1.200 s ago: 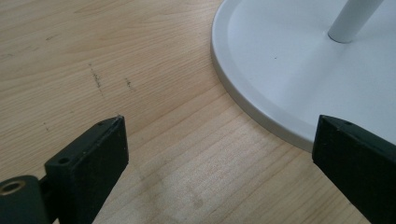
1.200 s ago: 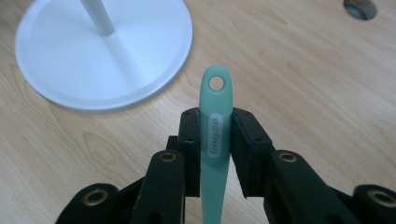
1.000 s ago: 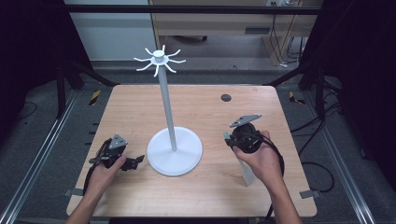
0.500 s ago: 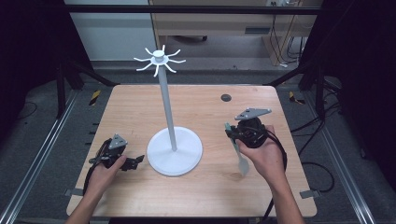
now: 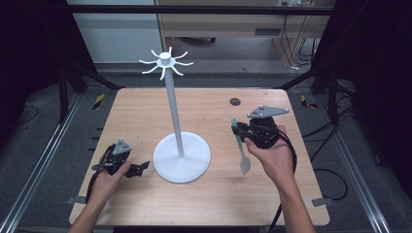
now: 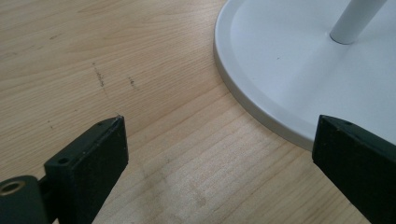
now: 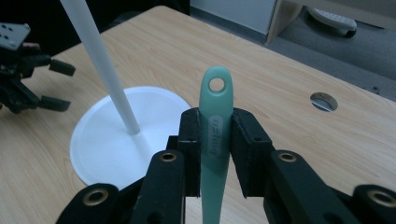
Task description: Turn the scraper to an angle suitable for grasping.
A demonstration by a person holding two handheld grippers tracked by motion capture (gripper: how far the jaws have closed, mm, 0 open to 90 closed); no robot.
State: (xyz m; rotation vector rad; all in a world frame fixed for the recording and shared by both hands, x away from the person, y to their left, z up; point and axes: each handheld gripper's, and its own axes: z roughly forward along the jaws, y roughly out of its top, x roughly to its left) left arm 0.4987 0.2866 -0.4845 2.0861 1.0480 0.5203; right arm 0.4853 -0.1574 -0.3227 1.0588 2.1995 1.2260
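A white stand [image 5: 182, 156] with a round base, a tall pole and hooked arms at its top [image 5: 165, 61] rises from the table's middle. My right gripper [image 5: 236, 128] is shut on the handle of a pale green spatula [image 5: 241, 148], lifted right of the stand with the blade hanging down toward the person. In the right gripper view the spatula's handle [image 7: 215, 122], with a hole at its end, sticks up between the clamped pads. My left gripper [image 5: 142, 168] rests open on the table just left of the base. Its pads [image 6: 95, 151] straddle bare wood beside the base rim [image 6: 261, 112].
A light wooden table [image 5: 209, 204] carries everything. A round cable hole [image 5: 235, 101] lies at the back right. Black frame rails run along both sides. The left gripper [image 7: 28, 79] appears far left in the right gripper view.
My right gripper has risen and shifted slightly away from the person, carrying the spatula off the table. The left gripper has stayed put.
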